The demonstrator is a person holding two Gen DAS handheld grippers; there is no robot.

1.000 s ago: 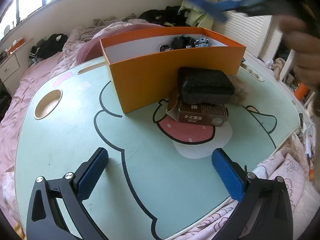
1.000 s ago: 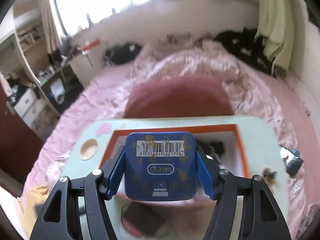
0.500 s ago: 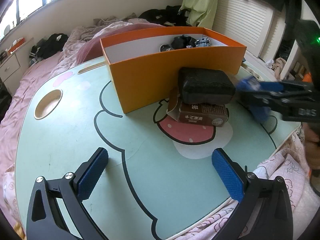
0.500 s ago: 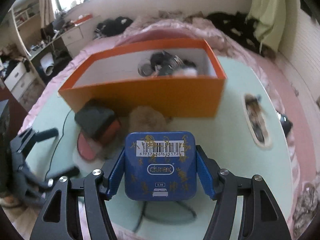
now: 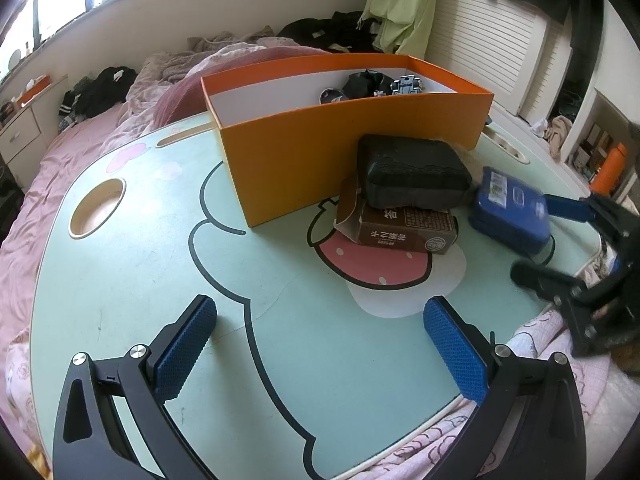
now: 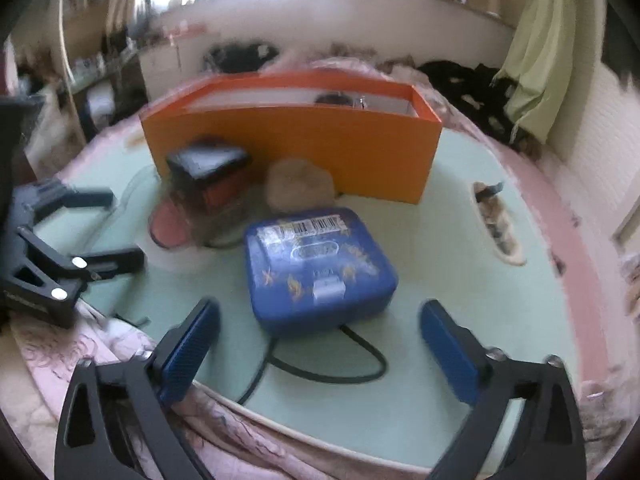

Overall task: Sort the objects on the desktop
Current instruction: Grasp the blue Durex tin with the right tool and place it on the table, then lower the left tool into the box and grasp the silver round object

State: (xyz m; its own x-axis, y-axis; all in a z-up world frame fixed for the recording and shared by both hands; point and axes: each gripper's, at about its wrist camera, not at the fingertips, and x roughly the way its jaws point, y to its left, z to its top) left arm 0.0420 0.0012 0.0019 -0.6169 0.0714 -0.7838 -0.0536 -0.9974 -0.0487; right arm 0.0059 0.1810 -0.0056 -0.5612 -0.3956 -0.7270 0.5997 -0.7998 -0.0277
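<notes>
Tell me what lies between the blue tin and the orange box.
In the right wrist view, a tan fuzzy lump sits between the blue tin and the orange box, against the box's front wall. The left wrist view mostly hides it.

My left camera looks down across the bench (image 5: 120, 280) from its near edge; my right from the right corner. Both share the box (image 5: 340, 152) (image 6: 320, 148).

left tongs (image 5: 320, 344): matte black angular frame with triangular cut-outs
left pads (image 5: 185, 347): blue, dimpled, rectangular
left screws (image 5: 137, 351): round silver heads on each arm
right tongs (image 6: 320, 350): the same black frame, blurred
right pads (image 6: 448, 350): blue, textured slabs
right screws (image 6: 493, 355): small silver heads near the pad mounts
</notes>
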